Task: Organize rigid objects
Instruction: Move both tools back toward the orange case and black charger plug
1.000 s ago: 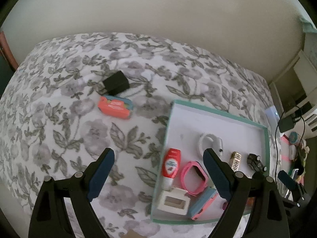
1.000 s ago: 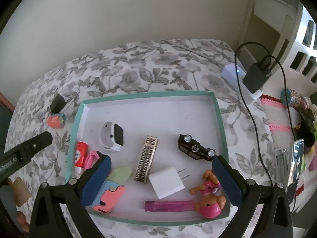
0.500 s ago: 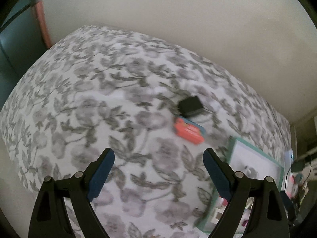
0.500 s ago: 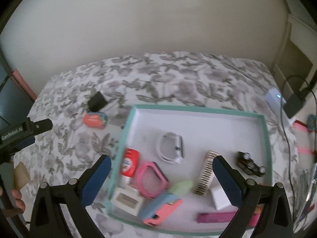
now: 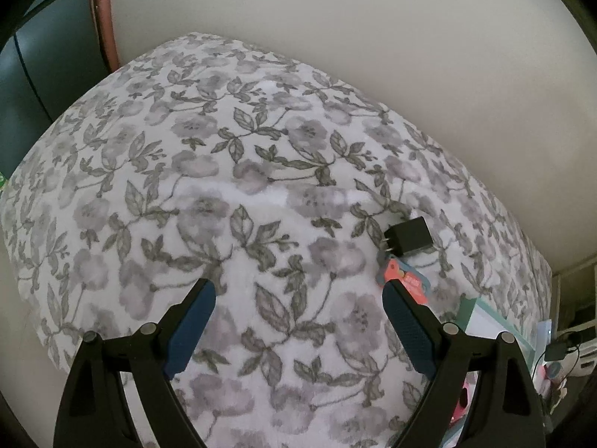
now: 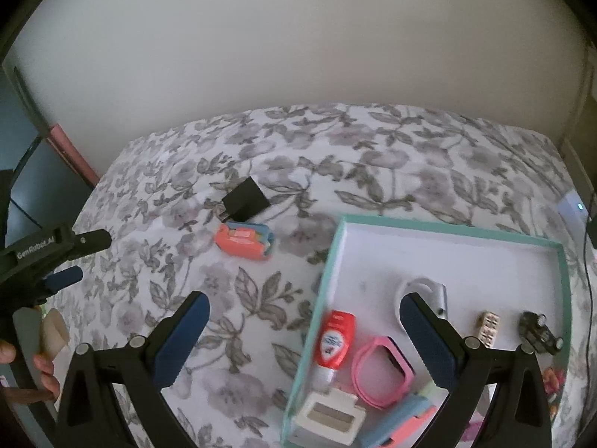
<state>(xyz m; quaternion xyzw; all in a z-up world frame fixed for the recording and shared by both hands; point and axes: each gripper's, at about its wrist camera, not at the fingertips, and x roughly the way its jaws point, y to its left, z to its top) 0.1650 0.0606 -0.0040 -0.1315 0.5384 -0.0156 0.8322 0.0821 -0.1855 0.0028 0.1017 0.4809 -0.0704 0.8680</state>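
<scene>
A black plug adapter (image 6: 244, 199) and an orange and blue case (image 6: 244, 240) lie on the flowered bedspread, left of a teal-rimmed white tray (image 6: 330, 246). The tray holds a red tube (image 6: 332, 339), a pink band (image 6: 384, 371), a white watch (image 6: 425, 291) and several other small items. My right gripper (image 6: 304, 339) is open and empty above the tray's left edge. My left gripper (image 5: 298, 326) is open and empty; the adapter (image 5: 408, 240) and the case (image 5: 405, 280) sit by its right finger. The left gripper also shows in the right wrist view (image 6: 63, 261).
A wall runs behind the bed. A dark panel and reddish post (image 5: 104, 18) stand at the bed's left end. A white device with a light (image 6: 576, 209) and cables lie at the right edge. The tray corner (image 5: 481, 321) shows in the left wrist view.
Both grippers have swung left, away from the tray. The adapter and case now sit close to my left gripper's right finger. The objects have not moved.
</scene>
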